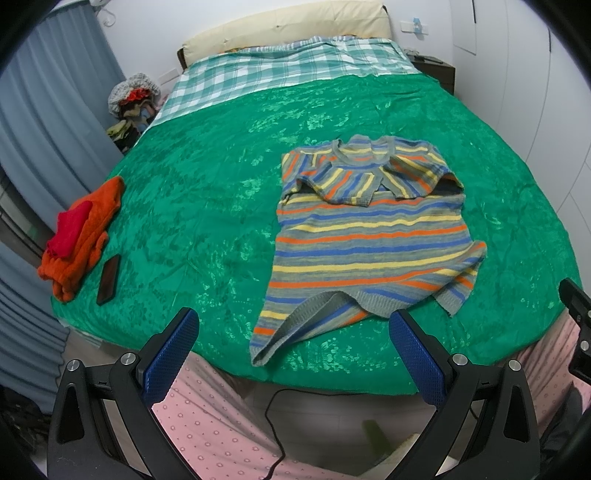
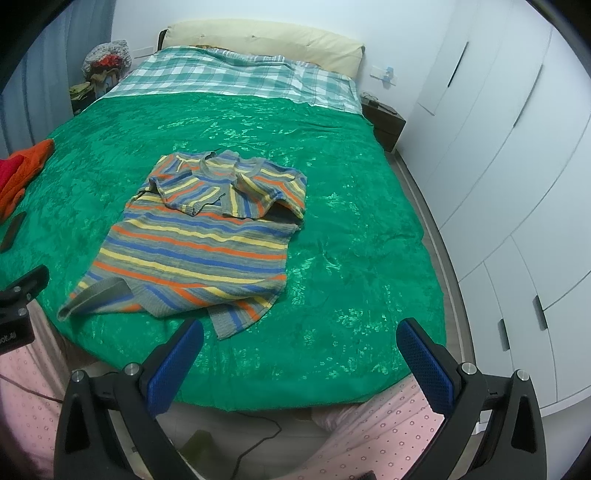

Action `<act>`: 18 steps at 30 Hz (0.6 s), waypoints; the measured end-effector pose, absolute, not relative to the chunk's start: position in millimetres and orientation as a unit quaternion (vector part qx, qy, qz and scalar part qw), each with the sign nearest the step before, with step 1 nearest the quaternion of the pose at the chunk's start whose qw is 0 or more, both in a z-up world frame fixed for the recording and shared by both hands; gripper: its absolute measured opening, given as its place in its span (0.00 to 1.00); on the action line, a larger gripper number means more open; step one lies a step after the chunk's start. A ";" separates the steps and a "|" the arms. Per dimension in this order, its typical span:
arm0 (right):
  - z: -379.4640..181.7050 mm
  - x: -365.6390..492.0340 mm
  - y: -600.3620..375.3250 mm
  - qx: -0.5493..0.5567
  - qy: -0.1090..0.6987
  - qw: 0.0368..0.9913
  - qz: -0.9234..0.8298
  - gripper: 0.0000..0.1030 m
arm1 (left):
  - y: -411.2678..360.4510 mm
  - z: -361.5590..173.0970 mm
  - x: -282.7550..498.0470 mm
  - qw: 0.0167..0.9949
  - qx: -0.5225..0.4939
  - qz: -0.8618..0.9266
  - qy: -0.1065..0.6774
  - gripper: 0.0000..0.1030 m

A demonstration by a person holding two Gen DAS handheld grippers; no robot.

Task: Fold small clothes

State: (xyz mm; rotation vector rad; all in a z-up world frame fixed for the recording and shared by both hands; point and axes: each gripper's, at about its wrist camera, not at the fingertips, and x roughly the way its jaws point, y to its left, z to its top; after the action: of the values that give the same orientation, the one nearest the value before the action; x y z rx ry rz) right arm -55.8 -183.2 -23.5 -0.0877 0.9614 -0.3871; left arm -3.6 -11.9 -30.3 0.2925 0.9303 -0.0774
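Observation:
A small striped sweater (image 1: 369, 236) in grey, blue, yellow and orange lies on the green bedspread (image 1: 207, 206), both sleeves folded across its chest and the hem rumpled near the bed's front edge. My left gripper (image 1: 293, 325) hovers open just short of the hem, its blue pads wide apart and holding nothing. In the right wrist view the same sweater (image 2: 199, 240) lies left of centre. My right gripper (image 2: 301, 338) is open over the bedspread (image 2: 369, 258), to the right of the hem's loose corner, and holds nothing.
An orange and red pile of clothes (image 1: 79, 236) and a dark phone (image 1: 109, 279) lie at the bed's left edge. A checked blanket (image 1: 280, 70) and pillow (image 1: 288, 27) are at the head. White wardrobe doors (image 2: 517, 166) stand right. A person's pink-patterned legs (image 1: 221, 428) and a black cable (image 1: 275, 435) are below.

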 end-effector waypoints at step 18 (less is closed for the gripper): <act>-238.3 21.1 -257.5 0.264 0.543 0.796 0.039 0.63 | 80.2 -196.7 67.9 0.811 0.010 -0.073 0.580 0.96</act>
State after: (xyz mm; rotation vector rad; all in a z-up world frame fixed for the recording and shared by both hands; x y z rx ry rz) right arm 21.1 -257.5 -238.3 0.5670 1.1673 0.0837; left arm 67.9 80.2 -196.7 0.0219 1.2386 -0.1563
